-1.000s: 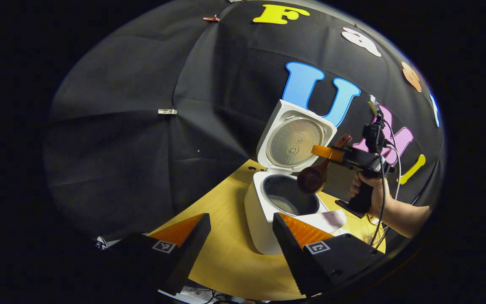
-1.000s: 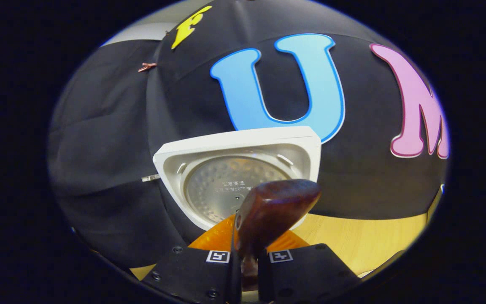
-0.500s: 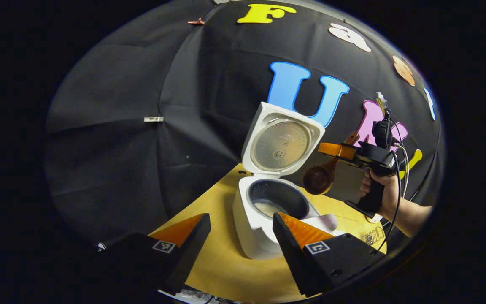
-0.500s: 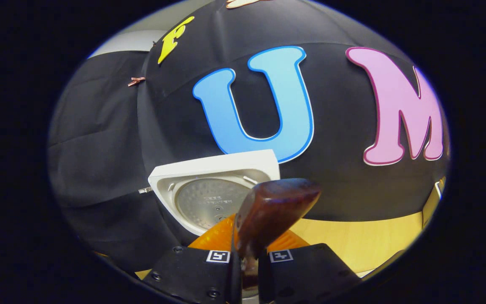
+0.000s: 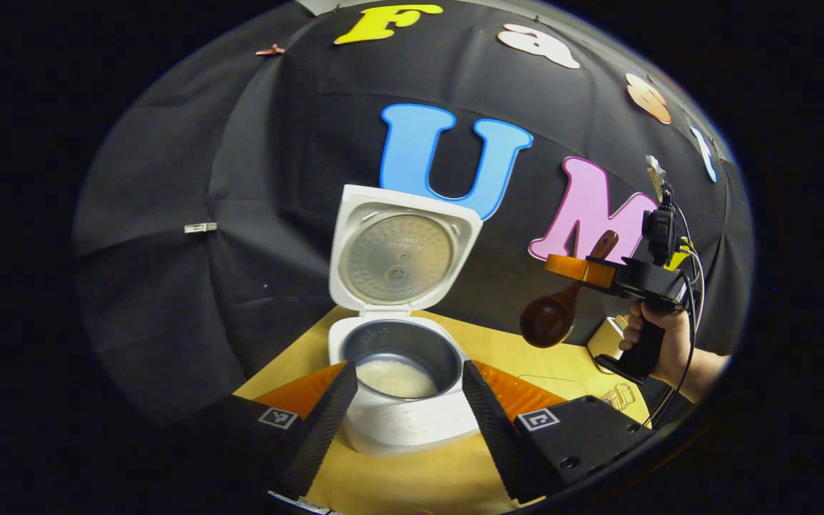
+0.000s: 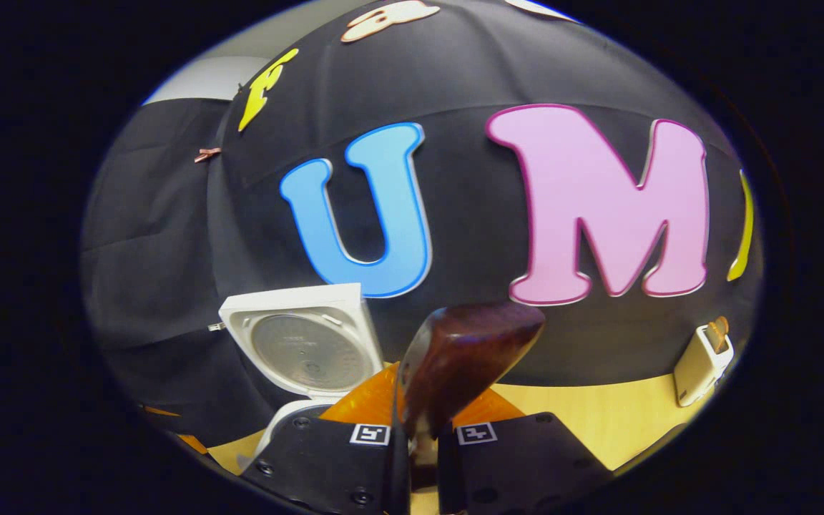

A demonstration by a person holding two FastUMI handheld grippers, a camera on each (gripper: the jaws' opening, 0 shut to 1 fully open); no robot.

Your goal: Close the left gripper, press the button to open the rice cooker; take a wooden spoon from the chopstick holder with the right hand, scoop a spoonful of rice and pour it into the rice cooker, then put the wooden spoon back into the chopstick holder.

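Since a second ago the right gripper [image 5: 569, 266] has carried the dark brown wooden spoon [image 5: 553, 312] off to the right of the white rice cooker [image 5: 401, 411], so the bowl no longer hangs over the pot. Its fingers pinch the handle between them, bowl hanging down below, handle end slanting up behind; a hand [image 5: 659, 336] grips the tool's stem. Seen in the right gripper view, that gripper [image 6: 423, 429] has its fingers drawn close on the glossy rounded spoon [image 6: 466, 357], with the cooker [image 6: 280, 422] low to the left and its lid [image 6: 301, 347] standing open.

Nearer the cooker, the left gripper [image 5: 405, 400] is spread wide, holding nothing, one finger on each side of the cooker's front; whether they touch its shell I cannot tell. Its square white lid [image 5: 401, 250] stands upright, the round metal inner plate facing forward. White rice [image 5: 396, 378] lies in the dark grey inner pot [image 5: 401, 354]. Everything rests on the pale wooden tabletop [image 5: 526, 357]. Right of the cooker, near the wall, stands a small cream box-shaped holder [image 6: 702, 365] with a brown tip poking out
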